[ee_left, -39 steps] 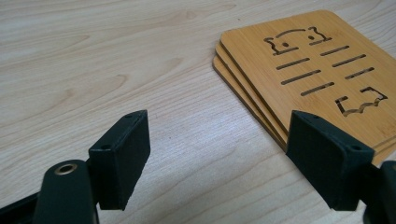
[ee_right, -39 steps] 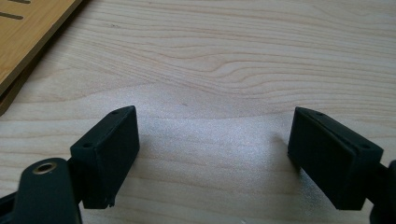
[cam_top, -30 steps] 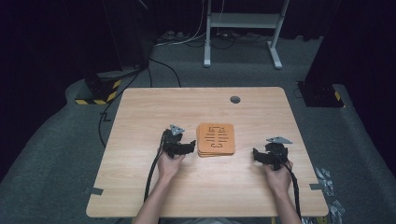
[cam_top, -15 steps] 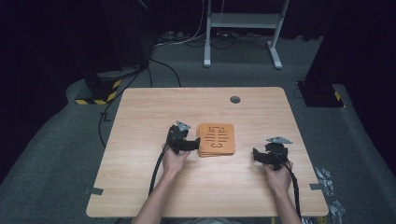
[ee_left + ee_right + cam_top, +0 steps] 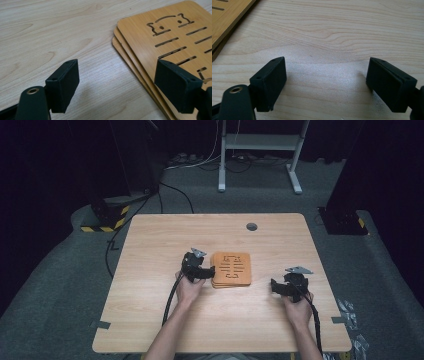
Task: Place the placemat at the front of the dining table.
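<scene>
High view: left hand-held gripper (image 5: pixel 209 272), jaws apart, sits at the left edge of the stacked boards (image 5: pixel 231 269) mid-tabletop (image 5: pixel 150 250); right hand-held gripper (image 5: pixel 274 285), also open, waits farther off.

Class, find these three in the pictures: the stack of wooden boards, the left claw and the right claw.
stack of wooden boards (image 5: pixel 231 269), high view, on the slotted top board.
left claw (image 5: pixel 117 85), left gripper view, midway between its open fingertips.
right claw (image 5: pixel 325 82), right gripper view, midway between its open fingertips.
</scene>
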{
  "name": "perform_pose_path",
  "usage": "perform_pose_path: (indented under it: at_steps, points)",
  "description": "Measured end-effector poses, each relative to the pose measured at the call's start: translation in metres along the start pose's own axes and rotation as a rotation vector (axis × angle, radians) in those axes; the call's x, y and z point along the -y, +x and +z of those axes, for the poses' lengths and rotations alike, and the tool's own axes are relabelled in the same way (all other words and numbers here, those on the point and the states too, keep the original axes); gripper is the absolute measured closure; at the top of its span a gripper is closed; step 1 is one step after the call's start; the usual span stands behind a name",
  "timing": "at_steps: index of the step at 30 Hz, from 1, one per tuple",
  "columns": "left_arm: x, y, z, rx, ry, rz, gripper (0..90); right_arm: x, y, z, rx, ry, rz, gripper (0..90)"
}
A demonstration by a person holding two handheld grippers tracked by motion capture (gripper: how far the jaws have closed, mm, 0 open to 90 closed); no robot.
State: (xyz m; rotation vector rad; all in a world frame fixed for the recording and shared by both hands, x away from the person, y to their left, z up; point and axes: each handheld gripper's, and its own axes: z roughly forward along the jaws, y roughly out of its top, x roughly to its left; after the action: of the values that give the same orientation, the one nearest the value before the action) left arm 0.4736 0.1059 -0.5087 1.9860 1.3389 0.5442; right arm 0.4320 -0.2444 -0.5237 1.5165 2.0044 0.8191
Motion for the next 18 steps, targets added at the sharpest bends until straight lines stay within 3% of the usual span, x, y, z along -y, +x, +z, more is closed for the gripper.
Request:
perform_pose_path:
  at_steps: [18]
  points:
    - [0.0001, 0.0000, 0.0065, -0.005, 0.008, -0.005, 19.9, 0.0000, 0.0000, 0.0000, 0.000, 0.000, 0.000, 16.1]
